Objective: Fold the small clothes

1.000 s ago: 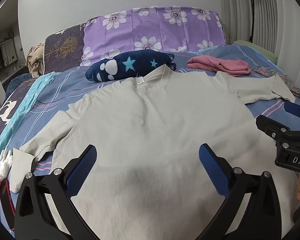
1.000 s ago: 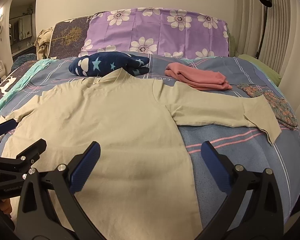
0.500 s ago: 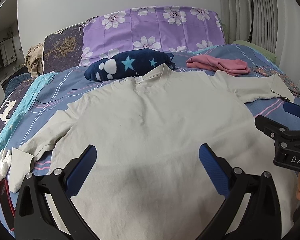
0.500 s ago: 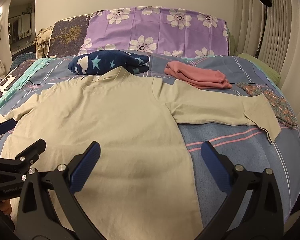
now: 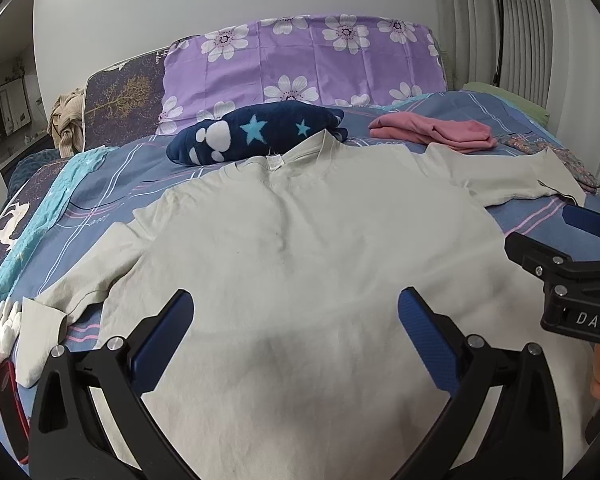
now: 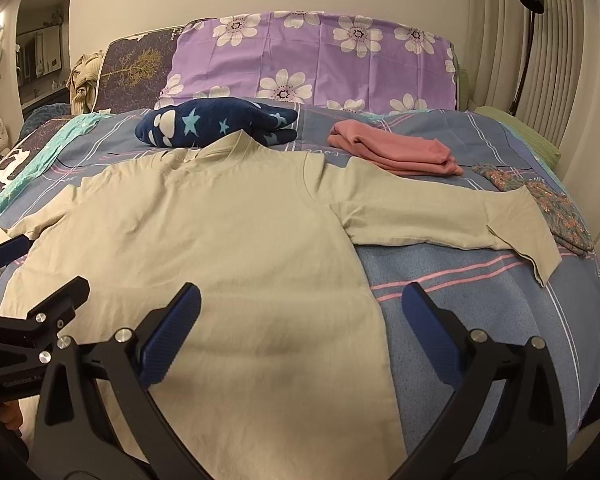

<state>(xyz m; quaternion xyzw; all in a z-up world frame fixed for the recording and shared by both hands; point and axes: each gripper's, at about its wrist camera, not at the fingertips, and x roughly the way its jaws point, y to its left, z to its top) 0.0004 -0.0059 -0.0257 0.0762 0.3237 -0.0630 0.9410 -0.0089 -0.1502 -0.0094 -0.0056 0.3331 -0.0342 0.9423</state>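
Both tongs, left and right, gape wide, empty, above the shirt, spread flat on the bed for folding.

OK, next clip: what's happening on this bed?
A person holds a gripper in each hand over a beige long-sleeved shirt spread flat on the bed, sleeves out to both sides. The left gripper and right gripper are both open, above the shirt's lower part, gripping nothing. No fold is made yet. A folded pink garment and a navy star-print item lie beyond the collar.
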